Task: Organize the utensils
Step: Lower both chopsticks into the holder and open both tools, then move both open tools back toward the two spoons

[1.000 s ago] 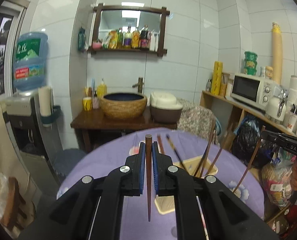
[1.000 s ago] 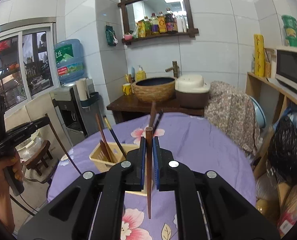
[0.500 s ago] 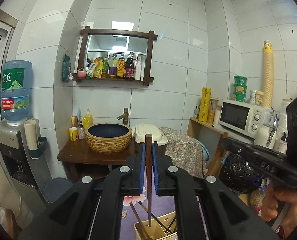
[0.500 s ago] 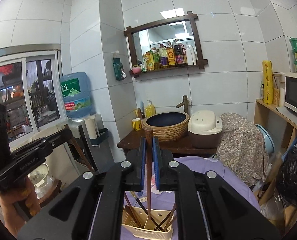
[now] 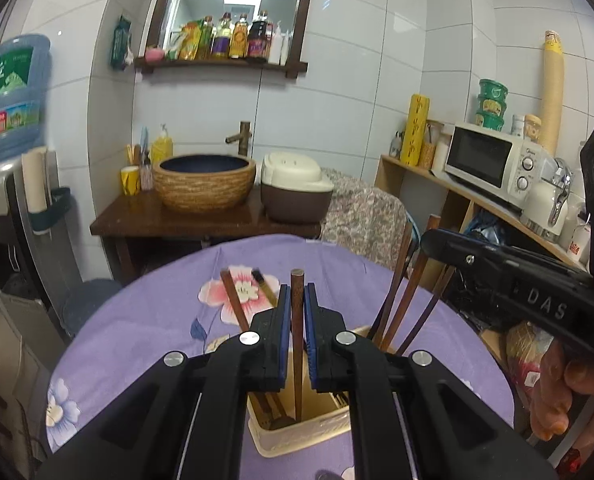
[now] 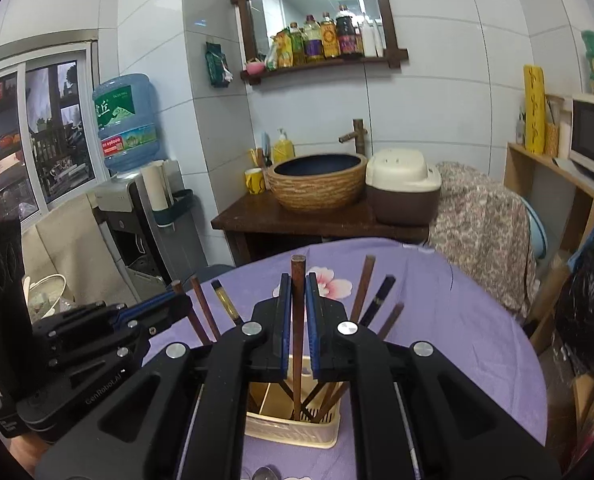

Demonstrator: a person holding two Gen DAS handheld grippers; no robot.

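Note:
My left gripper [image 5: 295,300] is shut on a brown chopstick [image 5: 297,344] held upright, its lower tip inside the cream utensil basket [image 5: 297,438] on the purple table. My right gripper [image 6: 298,292] is shut on another brown chopstick [image 6: 298,336], its tip also down in the basket [image 6: 289,428]. Several other chopsticks lean in the basket [image 5: 401,300], [image 6: 363,292]. The right gripper's body shows at the right of the left wrist view [image 5: 517,292]; the left gripper's body shows at the left of the right wrist view [image 6: 97,332].
The round table has a purple flowered cloth [image 5: 157,320]. Behind it stand a dark wooden stand with a woven basin [image 5: 204,184] and a rice cooker [image 5: 295,192]. A water dispenser [image 6: 125,152] is left, a shelf with microwave [image 5: 493,160] right.
Both grippers have come down over the basket, each with its chopstick. The chopstick tips now sit inside the basket, and the table is back in both views.

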